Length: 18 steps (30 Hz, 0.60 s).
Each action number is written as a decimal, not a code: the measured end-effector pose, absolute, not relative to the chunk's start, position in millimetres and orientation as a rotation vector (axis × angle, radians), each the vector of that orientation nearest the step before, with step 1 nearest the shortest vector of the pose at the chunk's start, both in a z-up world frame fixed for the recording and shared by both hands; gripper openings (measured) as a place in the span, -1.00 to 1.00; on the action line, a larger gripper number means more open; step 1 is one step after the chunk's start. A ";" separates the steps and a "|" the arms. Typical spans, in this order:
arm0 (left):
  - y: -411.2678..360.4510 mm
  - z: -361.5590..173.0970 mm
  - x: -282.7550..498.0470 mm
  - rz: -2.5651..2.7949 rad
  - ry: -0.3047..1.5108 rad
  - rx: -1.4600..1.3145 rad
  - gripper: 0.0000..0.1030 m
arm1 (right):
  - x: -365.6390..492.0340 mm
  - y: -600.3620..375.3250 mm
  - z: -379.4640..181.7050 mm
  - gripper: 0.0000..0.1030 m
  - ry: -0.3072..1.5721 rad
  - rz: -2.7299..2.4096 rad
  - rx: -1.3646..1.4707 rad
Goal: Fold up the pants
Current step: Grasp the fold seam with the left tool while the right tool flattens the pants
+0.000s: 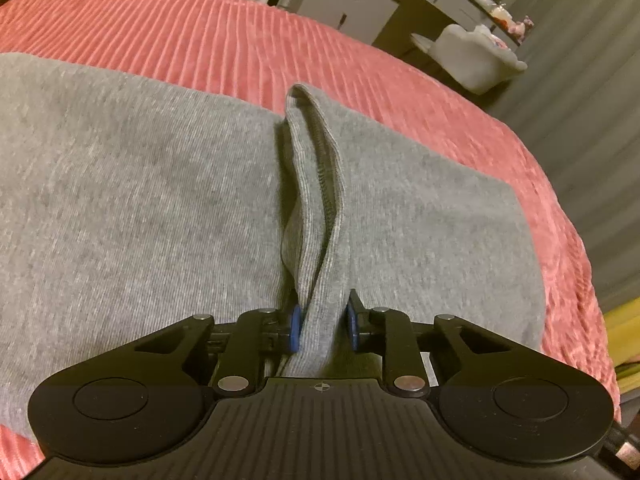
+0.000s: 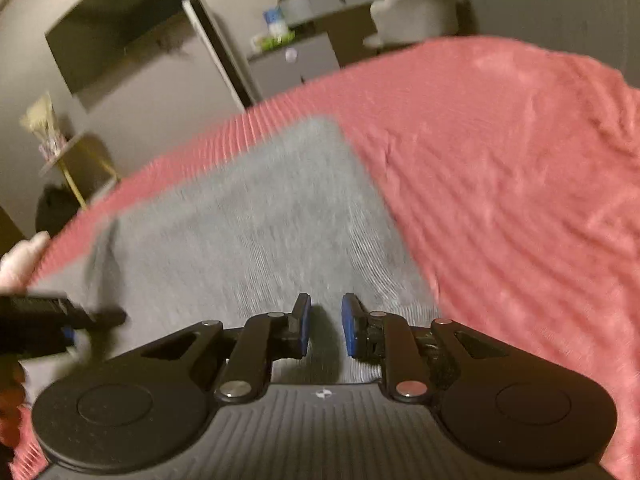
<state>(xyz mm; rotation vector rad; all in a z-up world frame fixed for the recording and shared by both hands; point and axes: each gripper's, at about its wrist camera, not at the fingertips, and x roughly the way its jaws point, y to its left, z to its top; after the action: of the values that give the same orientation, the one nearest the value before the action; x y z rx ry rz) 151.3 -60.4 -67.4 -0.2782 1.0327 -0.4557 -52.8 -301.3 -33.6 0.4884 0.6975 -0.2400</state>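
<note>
Grey pants [image 1: 140,208] spread flat on a bed with a ribbed pink cover [image 1: 224,36], filling most of the near side in both wrist views. A ribbed band of the same cloth, probably the waistband or a cuff [image 1: 316,184], raised into a standing fold that runs from far to near.

Left tongs [image 1: 323,322] narrow, blue pads pressed on either side of that band near its near end: a grip on the pants. Right tongs [image 2: 325,326] also narrow, with a small gap between the pads and nothing in it, only flat grey cloth and a shadow beneath. Not touching the pants, as far as the blurred right view shows. Left tongs also visible at the left edge of that view.

Likely step: start of a fold, one edge taken, the other side not yet taken.

Next move, as a judgement: right tongs down to the same edge, well apart from the left, opened enough to take the cloth, then shut. Both ends then lifted together and carried over, kept level to avoid a skewed fold.

Grey chair and dresser beyond the far bed edge.
</note>
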 end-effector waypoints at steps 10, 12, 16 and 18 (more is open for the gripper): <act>-67.3 -73.9 149.6 -0.447 1.035 -0.261 -0.21 | -53.7 -299.7 -34.0 -0.67 0.697 -0.243 0.486; -71.0 -74.1 149.0 -0.468 1.035 -0.253 0.01 | -53.6 -300.6 -33.8 -0.67 0.695 -0.243 0.491; -80.2 -75.2 149.4 -0.496 1.042 -0.224 0.24 | -52.7 -299.3 -34.1 -0.67 0.692 -0.247 0.487; -79.2 -74.2 149.9 -0.471 1.039 -0.231 -0.02 | -52.4 -295.9 -33.3 -0.59 0.688 -0.245 0.471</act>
<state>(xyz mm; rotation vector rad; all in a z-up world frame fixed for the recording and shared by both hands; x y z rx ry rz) 149.9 -79.2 -74.2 -0.2315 1.0390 -0.4712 -52.4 -295.9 -33.3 0.4713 0.6884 -0.2454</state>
